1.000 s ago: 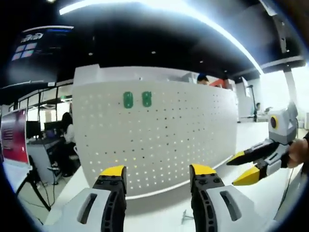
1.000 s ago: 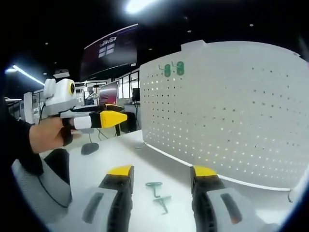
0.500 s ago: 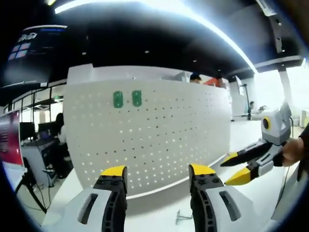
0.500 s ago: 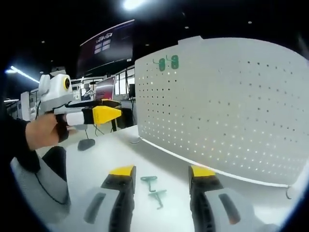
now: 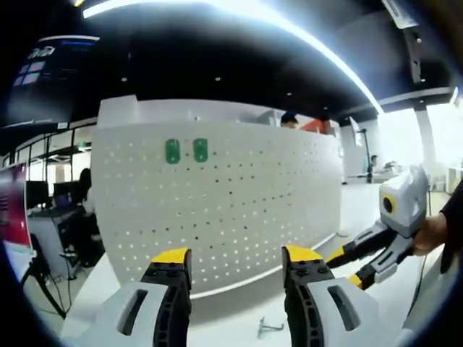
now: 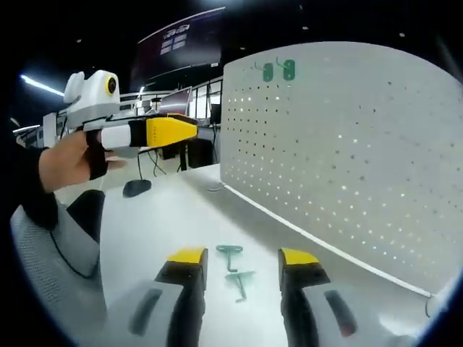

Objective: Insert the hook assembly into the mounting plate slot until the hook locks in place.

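A white perforated mounting plate stands upright on the table, with two green hooks hanging near its top. It also shows in the right gripper view, its green hooks at the top. Two loose green hooks lie on the white table just beyond my right gripper, which is open and empty. One loose hook lies below my left gripper, also open and empty and facing the plate. The right gripper enters the left gripper view, tilted down; the left gripper is held up in a hand.
The white table runs along the plate's foot. A black round base with a cable stands at its far end. A grey padded surface is at the left. People sit behind the plate and at desks.
The right gripper has dropped and tilted downward, closer to the two loose hooks on the table. The left gripper view has drifted slightly; both grippers stay open.
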